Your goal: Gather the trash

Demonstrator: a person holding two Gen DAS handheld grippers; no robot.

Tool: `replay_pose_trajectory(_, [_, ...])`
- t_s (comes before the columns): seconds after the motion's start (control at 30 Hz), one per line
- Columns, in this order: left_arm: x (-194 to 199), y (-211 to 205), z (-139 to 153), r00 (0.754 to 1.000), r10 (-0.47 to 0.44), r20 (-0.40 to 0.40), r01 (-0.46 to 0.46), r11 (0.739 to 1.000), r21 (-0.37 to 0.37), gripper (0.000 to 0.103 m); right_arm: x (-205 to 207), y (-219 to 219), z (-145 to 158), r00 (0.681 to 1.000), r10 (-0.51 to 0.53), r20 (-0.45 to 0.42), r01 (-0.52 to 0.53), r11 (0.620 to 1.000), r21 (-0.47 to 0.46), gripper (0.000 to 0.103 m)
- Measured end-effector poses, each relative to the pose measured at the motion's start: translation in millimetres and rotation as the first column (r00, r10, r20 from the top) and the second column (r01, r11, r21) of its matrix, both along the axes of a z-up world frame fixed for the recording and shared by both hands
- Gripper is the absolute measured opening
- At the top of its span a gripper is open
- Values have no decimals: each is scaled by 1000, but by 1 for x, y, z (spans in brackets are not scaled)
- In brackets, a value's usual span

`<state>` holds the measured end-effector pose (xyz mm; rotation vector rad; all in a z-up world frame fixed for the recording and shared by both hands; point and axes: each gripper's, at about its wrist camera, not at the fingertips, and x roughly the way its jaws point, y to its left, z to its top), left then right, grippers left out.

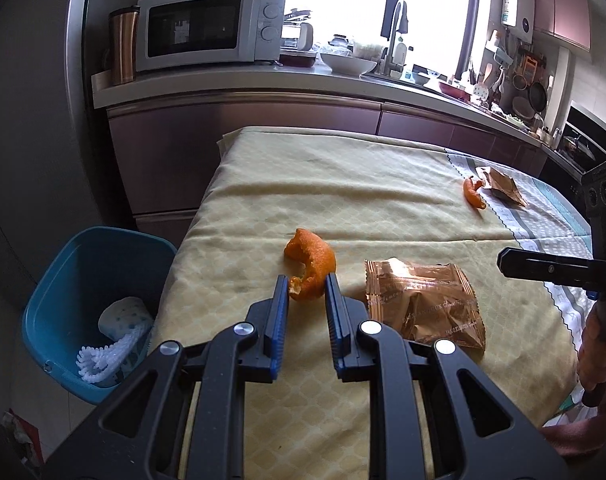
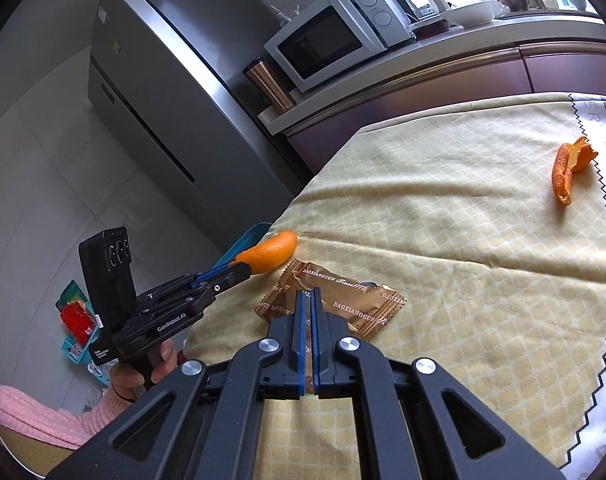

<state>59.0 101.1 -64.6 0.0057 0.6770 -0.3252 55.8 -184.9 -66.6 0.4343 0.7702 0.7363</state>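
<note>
My left gripper (image 1: 306, 282) has its jaws around a curled orange peel (image 1: 311, 262) on the yellow tablecloth, close to touching it on both sides. In the right wrist view the left gripper (image 2: 239, 268) reaches the same peel (image 2: 269, 256). My right gripper (image 2: 307, 294) is shut and empty, just above a brown snack wrapper (image 2: 339, 306), which also shows in the left wrist view (image 1: 423, 304). A second orange peel (image 1: 473, 192) (image 2: 567, 172) and another brown wrapper (image 1: 501, 186) lie at the far right. A blue trash bin (image 1: 83, 276) stands left of the table.
The bin holds white paper and foam netting (image 1: 111, 340). A counter behind the table carries a microwave (image 1: 211, 28), a copper cup (image 1: 123, 44) and dishes. A grey fridge (image 2: 163, 92) stands left. The table's (image 1: 343, 184) left edge is beside the bin.
</note>
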Motion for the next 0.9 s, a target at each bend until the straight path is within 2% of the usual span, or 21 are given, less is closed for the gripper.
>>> replay_pose_trajectory(0.07, [-1, 1, 0, 1000, 2, 0, -2, 1000, -1, 19, 3, 6, -3, 999, 20, -29, -21, 999, -28, 8])
replay_pose_trajectory(0.13, [-1, 2, 0, 1000, 1, -1, -1, 1000, -4, 19, 2, 16, -5, 999, 27, -31, -29, 995, -92, 46])
replay_pose_trajectory(0.17, [-1, 2, 0, 1000, 1, -2, -1, 1000, -5, 19, -1, 22, -5, 999, 29, -16, -31, 991, -129, 51])
replay_pose_trajectory(0.3, [-1, 3, -2, 1000, 1, -5, -1, 1000, -7, 19, -7, 47, -6, 997, 65, 30, -56, 968, -243, 54])
replay_pose_trajectory(0.43, [-1, 3, -2, 1000, 2, -6, -2, 1000, -7, 19, -11, 69, -11, 995, 81, 61, -51, 918, -394, 62])
replay_pose_trajectory(0.5, [-2, 4, -3, 1000, 3, -7, -3, 1000, -10, 19, -14, 75, -12, 992, 83, 93, -33, 893, -448, 60])
replay_pose_trajectory(0.57, [-2, 4, -4, 1000, 5, -7, -5, 1000, -14, 19, -17, 81, -13, 989, 84, 124, -10, 862, -506, 54])
replay_pose_trajectory(0.6, [-3, 5, -5, 1000, 6, -7, -6, 1000, -15, 19, -18, 81, -14, 988, 90, 129, -12, 860, -511, 45])
replay_pose_trajectory(0.63, [-4, 5, -5, 1000, 7, -6, -7, 1000, -14, 19, -18, 82, -14, 987, 98, 129, -19, 862, -507, 31])
replay_pose_trajectory(0.7, [-5, 6, -6, 1000, 10, -6, -10, 1000, -13, 19, -18, 81, -13, 986, 110, 124, -35, 870, -492, 14])
replay_pose_trajectory(0.77, [-6, 8, -5, 1000, 15, -3, -16, 1000, -15, 19, -19, 80, -11, 985, 115, 132, -38, 875, -483, 9])
replay_pose_trajectory(0.9, [-9, 15, -1, 1000, 30, 3, -30, 999, -15, 19, -18, 76, -7, 984, 114, 134, -41, 890, -453, 5])
